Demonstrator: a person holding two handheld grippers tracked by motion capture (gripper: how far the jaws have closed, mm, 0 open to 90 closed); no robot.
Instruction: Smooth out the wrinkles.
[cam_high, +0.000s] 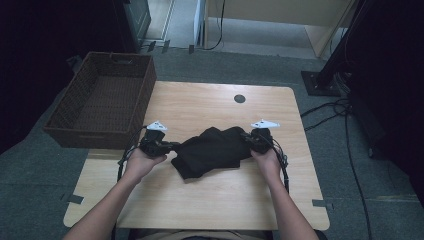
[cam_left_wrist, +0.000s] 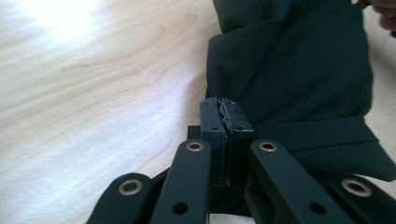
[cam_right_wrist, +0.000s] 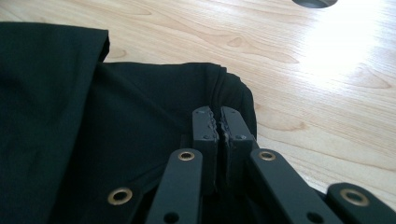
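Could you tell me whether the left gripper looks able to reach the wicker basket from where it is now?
Probably yes: the basket stands just beyond the left gripper with bare table between, though its jaws are shut on the black cloth.

Off your bench's (cam_high: 210, 200) far-left corner sits a dark brown wicker basket (cam_high: 102, 100), rectangular, with handle slots in its short ends; its near wall overlaps the bench's left edge in the high view. Near the far edge of the light wood top you have a round dark cable hole (cam_high: 239, 98). Bits of dark tape (cam_high: 75, 198) stick out at the left and right edges of the top. On the grey carpet to your right, black cables (cam_high: 350, 150) trail beside a black stand base (cam_high: 320, 82).
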